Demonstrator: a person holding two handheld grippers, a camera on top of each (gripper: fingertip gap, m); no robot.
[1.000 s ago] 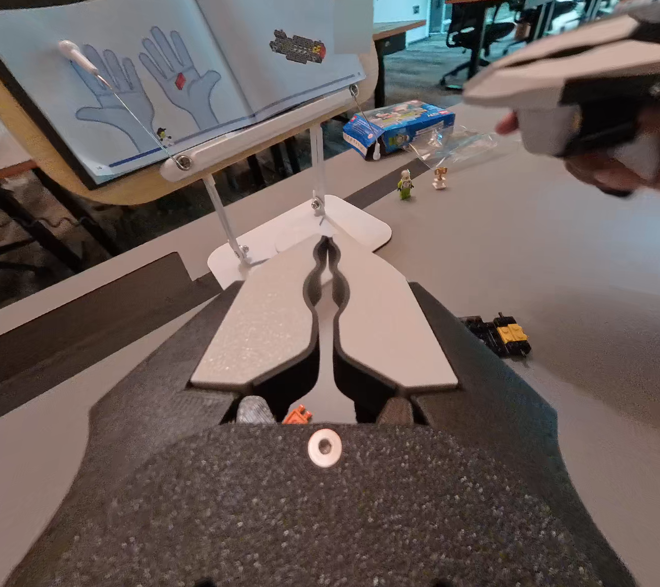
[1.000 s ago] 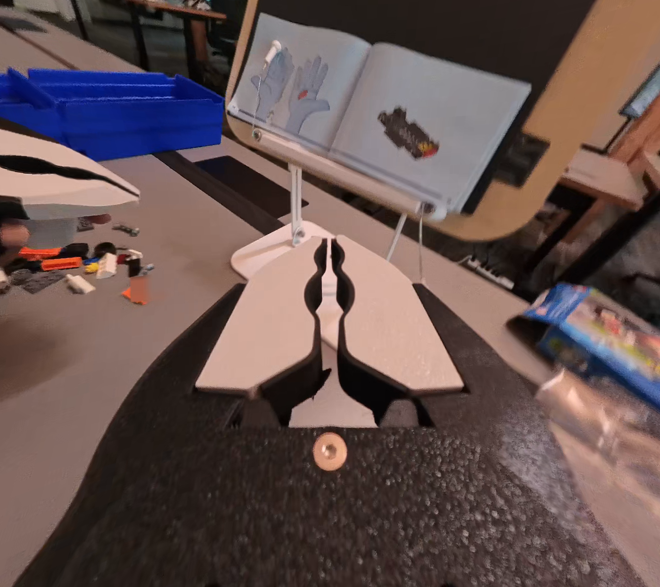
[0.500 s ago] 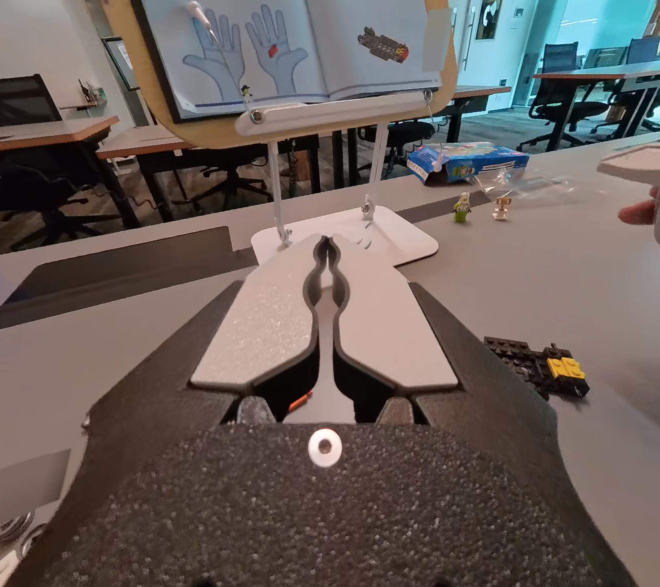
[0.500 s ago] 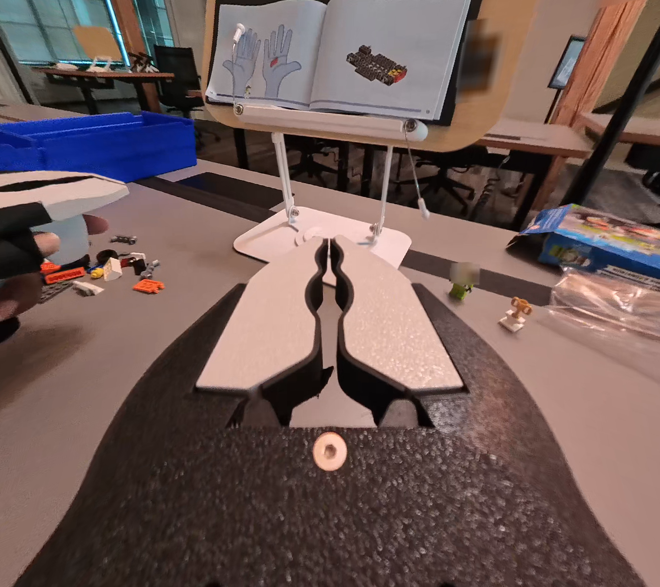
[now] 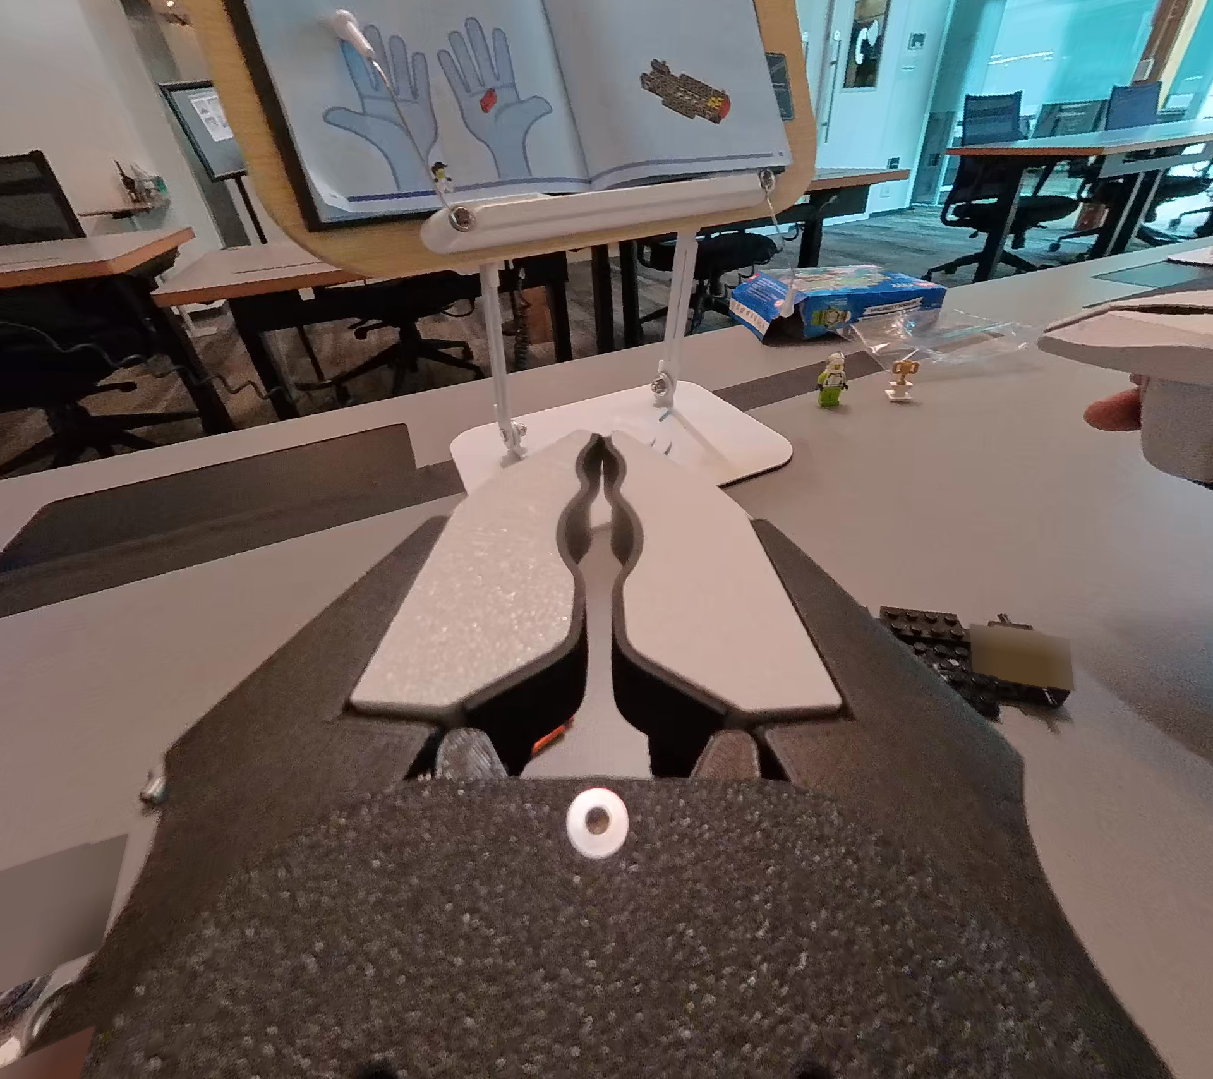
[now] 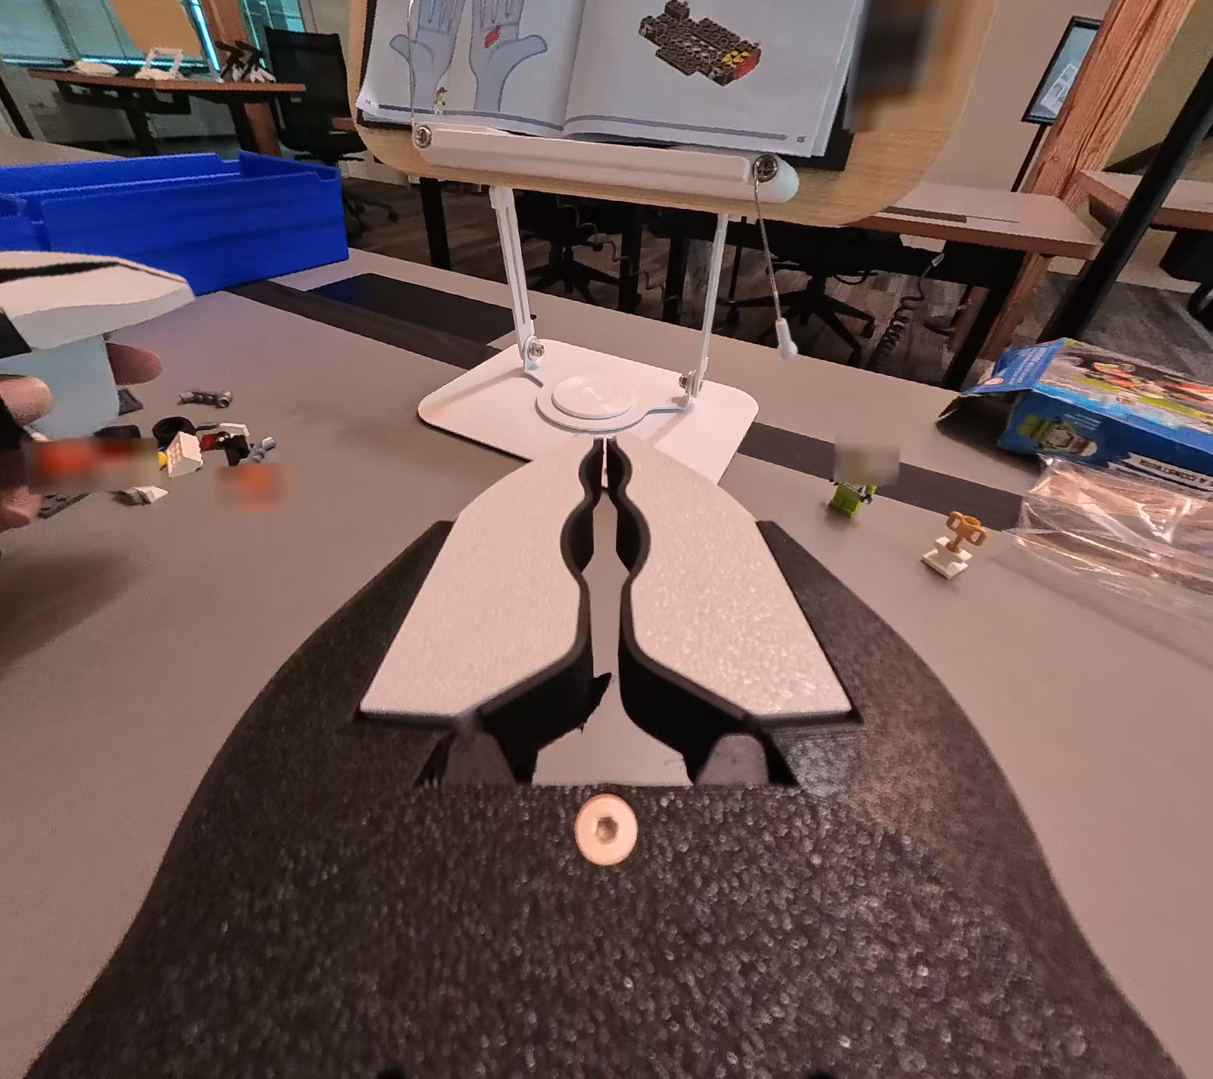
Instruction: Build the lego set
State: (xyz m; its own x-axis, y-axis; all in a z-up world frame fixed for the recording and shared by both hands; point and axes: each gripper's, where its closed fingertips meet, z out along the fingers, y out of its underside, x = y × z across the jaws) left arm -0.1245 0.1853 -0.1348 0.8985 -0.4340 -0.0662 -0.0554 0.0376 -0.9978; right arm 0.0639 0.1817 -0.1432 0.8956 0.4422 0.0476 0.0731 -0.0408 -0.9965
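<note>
While both views have swung level onto the instruction booklet (image 6: 630,17), your left gripper (image 5: 600,443) and right gripper (image 6: 604,447) sit pressed together, empty; the black chassis (image 5: 932,647) waits lower right, loose bricks (image 6: 197,450) mid-left.

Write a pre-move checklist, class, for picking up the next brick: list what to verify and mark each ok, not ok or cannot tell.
1. Left claw shut, holding nothing: ok.
2. Right claw shut, holding nothing: ok.
3. Instruction booklet open on the white stand, facing both cameras: ok.
4. Loose bricks in view, left of the stand: ok.
5. Partly built black base flat on the table, clear of both claws: ok.
6. Red brick the page calls for, found in the pile: cannot tell.
</note>
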